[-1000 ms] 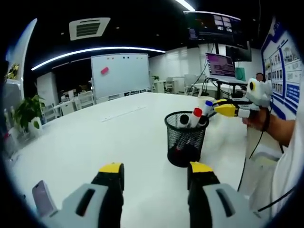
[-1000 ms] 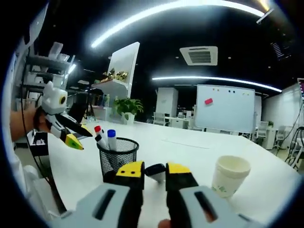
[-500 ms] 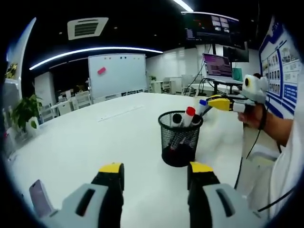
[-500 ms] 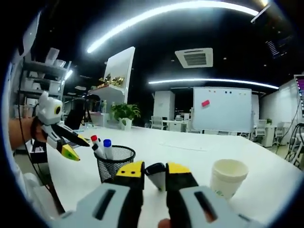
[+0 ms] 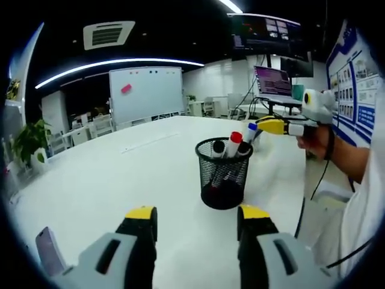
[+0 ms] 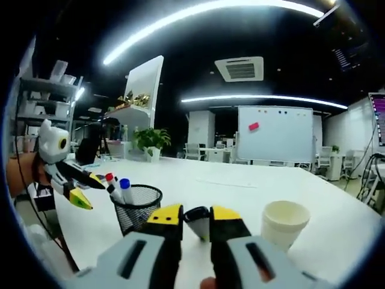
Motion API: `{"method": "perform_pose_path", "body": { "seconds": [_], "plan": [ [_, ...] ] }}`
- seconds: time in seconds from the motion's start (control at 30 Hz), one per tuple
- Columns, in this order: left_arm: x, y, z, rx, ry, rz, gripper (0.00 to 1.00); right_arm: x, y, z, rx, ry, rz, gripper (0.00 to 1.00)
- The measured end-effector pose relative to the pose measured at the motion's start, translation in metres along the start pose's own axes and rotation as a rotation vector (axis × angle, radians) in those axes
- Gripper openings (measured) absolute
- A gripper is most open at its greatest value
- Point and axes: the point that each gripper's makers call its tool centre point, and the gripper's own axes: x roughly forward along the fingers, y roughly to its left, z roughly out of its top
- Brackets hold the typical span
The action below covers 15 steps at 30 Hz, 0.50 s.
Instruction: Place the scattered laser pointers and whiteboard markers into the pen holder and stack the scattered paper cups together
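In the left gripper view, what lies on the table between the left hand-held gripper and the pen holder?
Nothing: the white table is bare between the left hand-held gripper and the pen holder.

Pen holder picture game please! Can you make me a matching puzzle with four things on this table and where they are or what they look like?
Things:
1. pen holder
2. paper cup
3. red-capped marker
4. left tongs

Descriptions:
A. open, with nothing between the yellow tips
B. black mesh, standing on the white table
C. poking up out of the holder
D. white, upright, standing apart from the holder

Right pairs: 1-B, 2-D, 3-C, 4-A
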Motion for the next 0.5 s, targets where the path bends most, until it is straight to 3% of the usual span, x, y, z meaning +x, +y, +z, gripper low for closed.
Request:
{"method": "perform_pose_path", "body": {
  "seconds": [0.5],
  "plan": [
    [-0.0006, -0.0092, 0.0033, 0.01, 0.004, -0.012, 0.54, 0.0033, -0.0077, 0.0023, 0.034, 0.012, -0.029, 0.17]
  ]
}}
